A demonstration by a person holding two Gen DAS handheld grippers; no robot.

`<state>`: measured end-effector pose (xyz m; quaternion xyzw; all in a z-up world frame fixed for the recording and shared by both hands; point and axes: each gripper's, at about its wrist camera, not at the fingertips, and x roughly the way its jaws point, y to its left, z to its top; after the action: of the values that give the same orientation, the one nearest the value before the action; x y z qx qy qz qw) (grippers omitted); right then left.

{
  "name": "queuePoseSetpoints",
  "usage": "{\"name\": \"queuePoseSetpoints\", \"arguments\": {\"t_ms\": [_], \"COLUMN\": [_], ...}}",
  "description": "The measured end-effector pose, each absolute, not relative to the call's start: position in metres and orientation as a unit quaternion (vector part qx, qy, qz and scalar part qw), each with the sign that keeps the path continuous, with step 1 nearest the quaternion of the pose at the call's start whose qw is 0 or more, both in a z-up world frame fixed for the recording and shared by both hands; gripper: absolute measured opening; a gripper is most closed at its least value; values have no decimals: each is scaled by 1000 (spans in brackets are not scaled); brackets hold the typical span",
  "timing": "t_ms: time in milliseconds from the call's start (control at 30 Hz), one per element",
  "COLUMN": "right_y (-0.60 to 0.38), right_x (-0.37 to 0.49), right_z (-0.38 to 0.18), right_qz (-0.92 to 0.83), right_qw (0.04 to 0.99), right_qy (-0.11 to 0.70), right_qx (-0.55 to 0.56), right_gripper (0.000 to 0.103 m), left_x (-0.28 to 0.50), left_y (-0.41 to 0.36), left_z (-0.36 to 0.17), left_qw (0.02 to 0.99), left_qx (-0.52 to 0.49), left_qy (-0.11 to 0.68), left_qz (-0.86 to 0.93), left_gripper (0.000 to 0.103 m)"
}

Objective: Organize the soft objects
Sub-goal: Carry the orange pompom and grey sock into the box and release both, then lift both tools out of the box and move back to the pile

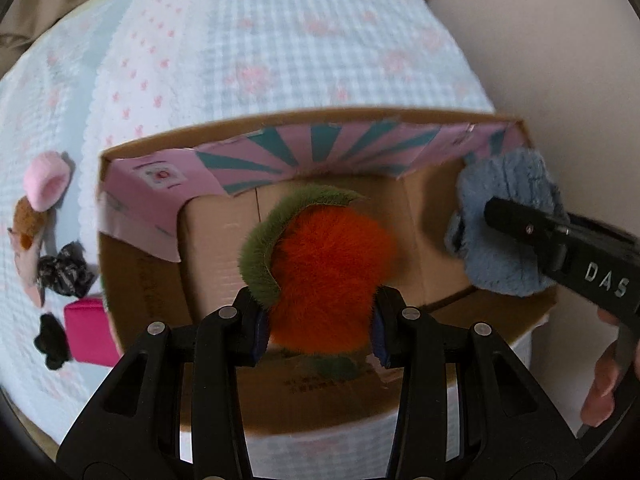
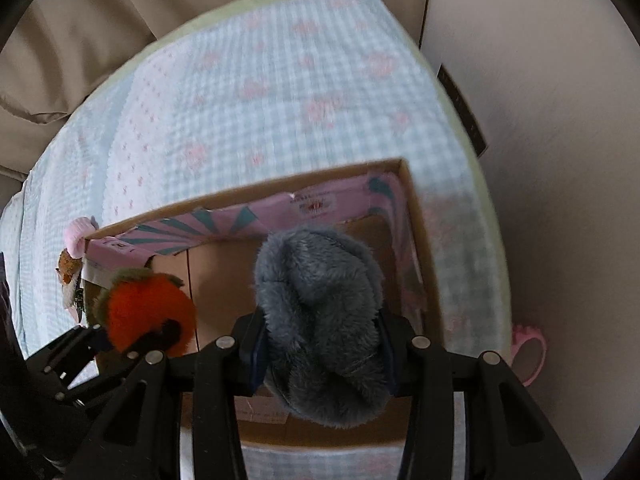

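Leftover soft items [image 1: 52,240] lying on bed [image 1: 280,40], left of cardboard box [image 1: 304,114]. Left claw [image 1: 318,320] clenched on orange plush [image 1: 328,280] above box interior. Right claw [image 2: 322,352] clenched on grey-blue plush [image 2: 320,320] above box. Risks: fur snagging pads at release; plush catching pink inner flap [image 1: 256,160]; claws colliding over opening.

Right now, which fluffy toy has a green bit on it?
The orange fluffy toy in the left claw, over the cardboard box. The right claw holds a plain blue-grey fluffy toy.
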<state>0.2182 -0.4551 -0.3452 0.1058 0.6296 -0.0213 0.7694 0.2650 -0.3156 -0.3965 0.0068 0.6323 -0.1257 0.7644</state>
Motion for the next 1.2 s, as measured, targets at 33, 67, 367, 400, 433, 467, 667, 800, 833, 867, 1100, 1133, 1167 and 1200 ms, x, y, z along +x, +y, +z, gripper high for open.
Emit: {"name": "queuePoseSetpoints", "arguments": {"t_ms": [33,67,367,400,433,467,667,800,833,867,1100,1133,1167,1200], "right_y": [-456,-456,-444,-443,-442,-443,-444,-446,-446,-447,-440,-435,-432,-426], "right_x": [221,223,232,232,231,230,225,222,220,218,192,186,181,175], "right_z": [-348,-352,-371,-372,-372,-372,-364,-348,-341,-335,-263,-249,-239,-225], "right_qz": [-20,-17,25,28,29,29,22,13,10,9,-5,-8,-9,-11], "right_qw": [767,764,768,770,771,772,779,782,784,786,809,815,820,827], "right_qy": [632,635,632,629,628,627,616,615,612,610,580,573,567,558], "right_qx": [108,112,103,100,101,104,112,99,101,103,92,84,79,71], "right_gripper": [41,43,103,103,103,103,103,103,103,103,103,103,103,103], "left_x": [266,267,261,260,259,258,252,247,246,245,224,220,215,213], "left_y": [-319,-321,-318,-316,-315,-313,-305,-301,-300,-299,-278,-275,-271,-267], "left_z": [-401,-402,-401,-403,-404,-405,-394,-378,-373,-367,-297,-287,-273,-264], "left_qw": [762,760,765,763,761,759,764,774,776,779,812,816,823,826], "left_qx": [19,25,32,31,30,31,20,16,17,17,-1,-4,-7,-8], "left_qy": [635,637,631,634,637,639,633,622,618,614,569,562,552,547], "left_qz": [-126,-126,-123,-123,-124,-122,-120,-121,-121,-122,-130,-132,-134,-135], "left_gripper": [36,36,103,103,103,103,103,103,103,103,103,103,103,103]}}
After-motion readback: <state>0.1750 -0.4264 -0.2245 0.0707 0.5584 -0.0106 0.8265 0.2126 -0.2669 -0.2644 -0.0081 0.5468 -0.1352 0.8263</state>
